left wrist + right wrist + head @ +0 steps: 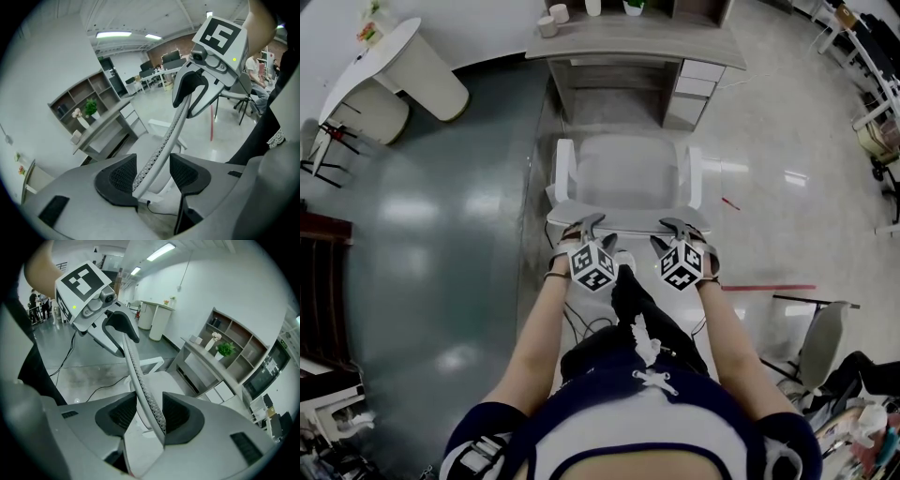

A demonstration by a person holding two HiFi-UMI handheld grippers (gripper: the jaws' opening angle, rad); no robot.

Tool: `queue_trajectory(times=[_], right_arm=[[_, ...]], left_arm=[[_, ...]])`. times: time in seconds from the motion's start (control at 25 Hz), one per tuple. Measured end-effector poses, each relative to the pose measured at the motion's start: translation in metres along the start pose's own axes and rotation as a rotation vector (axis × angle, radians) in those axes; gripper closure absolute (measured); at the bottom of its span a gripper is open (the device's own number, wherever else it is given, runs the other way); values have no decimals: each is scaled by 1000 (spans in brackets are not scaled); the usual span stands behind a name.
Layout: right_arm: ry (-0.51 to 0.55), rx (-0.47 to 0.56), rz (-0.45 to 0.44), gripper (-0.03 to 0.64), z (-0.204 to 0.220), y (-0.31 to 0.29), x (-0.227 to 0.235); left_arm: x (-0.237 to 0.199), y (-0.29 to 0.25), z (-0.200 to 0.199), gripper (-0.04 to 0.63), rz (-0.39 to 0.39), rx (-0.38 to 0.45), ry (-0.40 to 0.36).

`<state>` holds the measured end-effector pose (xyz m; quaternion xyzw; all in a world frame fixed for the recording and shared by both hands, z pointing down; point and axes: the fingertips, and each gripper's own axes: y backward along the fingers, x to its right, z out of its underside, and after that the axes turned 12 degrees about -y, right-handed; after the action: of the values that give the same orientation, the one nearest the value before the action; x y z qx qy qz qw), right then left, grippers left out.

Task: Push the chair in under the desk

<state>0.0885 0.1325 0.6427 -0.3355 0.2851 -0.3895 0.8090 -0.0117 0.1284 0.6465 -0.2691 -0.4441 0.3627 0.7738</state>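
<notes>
I am straddling the backrest rim (pixel 623 217) of the office chair (pixel 628 173) with left claw (pixel 584 227) and right claw (pixel 677 228), jaws apart, not clamping; the counter (pixel 619 42) is lying straight ahead, the seat not yet under its front edge.

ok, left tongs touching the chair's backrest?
Touching. Left gripper view: the backrest rim runs between the open jaws of the left tongs and lies against one pad; the other stands clear.

1. Chair (pixel 628 178): pale grey-white, with a fine dotted mesh on its back edge.
2. Desk (pixel 637 42): light grey.
3. Left gripper (pixel 584 228), right gripper (pixel 673 230): black-and-white square markers.
4. Floor (pixel 441 206): green-grey left, pale right.
</notes>
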Motion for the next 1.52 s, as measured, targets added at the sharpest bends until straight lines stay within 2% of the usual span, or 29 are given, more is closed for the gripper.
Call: queue_trajectory(times=[0.56, 1.16, 1.52], right_arm=[[18, 5, -1, 463, -7, -9, 17], [21, -3, -15, 459, -14, -23, 41], [18, 1, -9, 459, -27, -36, 48]], left_arm=[[-15, -8, -2, 380, 6, 14, -18], [-33, -18, -8, 391, 38, 59, 30], [-51, -24, 0, 393, 40, 83, 12]])
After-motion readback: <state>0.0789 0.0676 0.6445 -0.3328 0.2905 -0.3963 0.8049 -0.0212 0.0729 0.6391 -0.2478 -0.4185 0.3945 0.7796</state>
